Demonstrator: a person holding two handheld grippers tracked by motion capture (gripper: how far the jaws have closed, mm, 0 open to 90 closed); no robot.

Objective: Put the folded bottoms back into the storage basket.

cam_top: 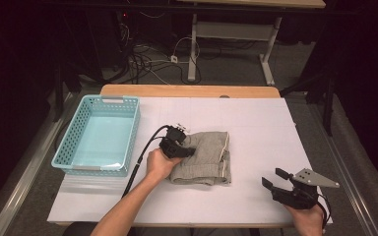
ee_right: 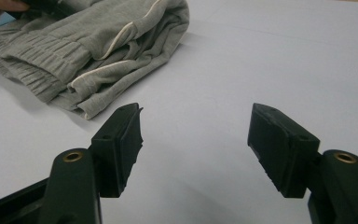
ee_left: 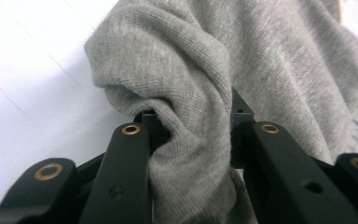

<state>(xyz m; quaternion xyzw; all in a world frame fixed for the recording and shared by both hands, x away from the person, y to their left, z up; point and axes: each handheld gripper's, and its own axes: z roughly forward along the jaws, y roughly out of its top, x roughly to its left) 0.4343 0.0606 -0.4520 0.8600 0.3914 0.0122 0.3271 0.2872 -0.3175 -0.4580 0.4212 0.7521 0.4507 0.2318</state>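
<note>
Grey knit fabric is what we've got here: a folded garment (cam_top: 204,158) with ribbed hems and thin cream piping, lying mid-counter (cam_top: 256,123) on the white sheet. From the high view we see the left gripper (cam_top: 187,150) at the garment's left edge, hand wrapped round it, cable trailing back toward the person. The left gripper view gets us the bit the overhead can't: a bunched fold of that soft knit (ee_left: 186,140) pinched between the two black fingers, cloth puckering where the pads squeeze it. So that one's clamped on the fabric.

Our right gripper (cam_top: 277,178) sits well apart near the counter's front right corner, grey three-cornered plate on top. Its own view shows the fingers (ee_right: 121,140) standing wide apart over bare white surface, with the garment's hem and piping (ee_right: 88,51) further off.

Left of the garment, the high view has a light blue plastic basket (cam_top: 66,145) with lattice walls, nothing visible inside.
</note>
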